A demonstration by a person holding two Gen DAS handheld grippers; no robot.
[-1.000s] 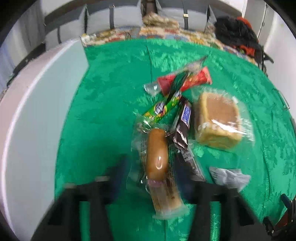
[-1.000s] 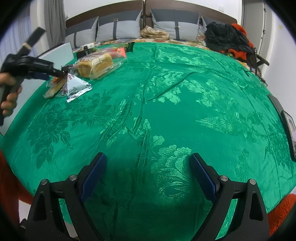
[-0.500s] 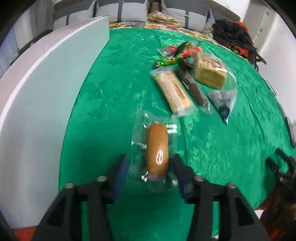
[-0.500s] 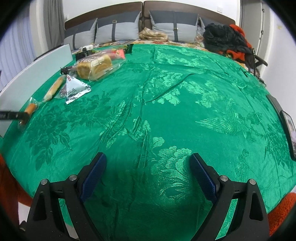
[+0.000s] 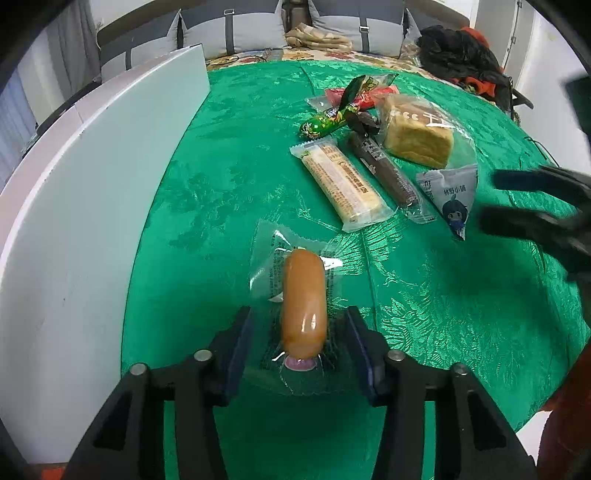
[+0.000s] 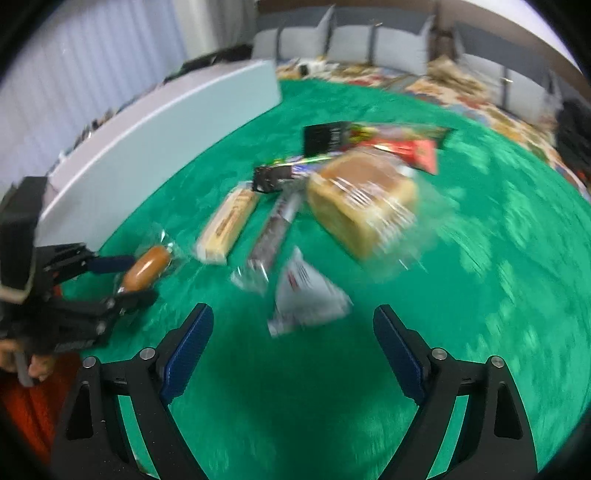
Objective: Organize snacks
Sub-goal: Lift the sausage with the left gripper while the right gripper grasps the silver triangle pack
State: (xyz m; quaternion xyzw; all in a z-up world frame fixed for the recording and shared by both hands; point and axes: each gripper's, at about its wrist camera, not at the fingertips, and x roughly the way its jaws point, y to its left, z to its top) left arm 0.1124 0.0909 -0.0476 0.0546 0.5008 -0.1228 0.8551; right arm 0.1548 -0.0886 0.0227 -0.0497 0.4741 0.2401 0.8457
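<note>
My left gripper (image 5: 298, 334) is shut on the clear wrapper of a sausage (image 5: 303, 302), near the table's front left; it also shows in the right wrist view (image 6: 146, 267). Further back lie a beige biscuit bar (image 5: 341, 181), a dark chocolate bar (image 5: 384, 170), wrapped bread (image 5: 417, 133), a grey triangular packet (image 5: 452, 195), a green candy stick (image 5: 327, 120) and a red pack (image 5: 369, 96). My right gripper (image 6: 293, 349) is open and empty, just in front of the triangular packet (image 6: 306, 295). It shows blurred in the left wrist view (image 5: 535, 206).
A green patterned cloth (image 5: 229, 166) covers the table. A white board (image 5: 74, 184) stands along its left edge. Grey cushions (image 5: 229, 33) and dark clothing (image 5: 461, 55) lie beyond the far edge.
My left gripper has pulled the sausage out of the pile toward the front left. My right gripper has swung left and now faces the snacks.
</note>
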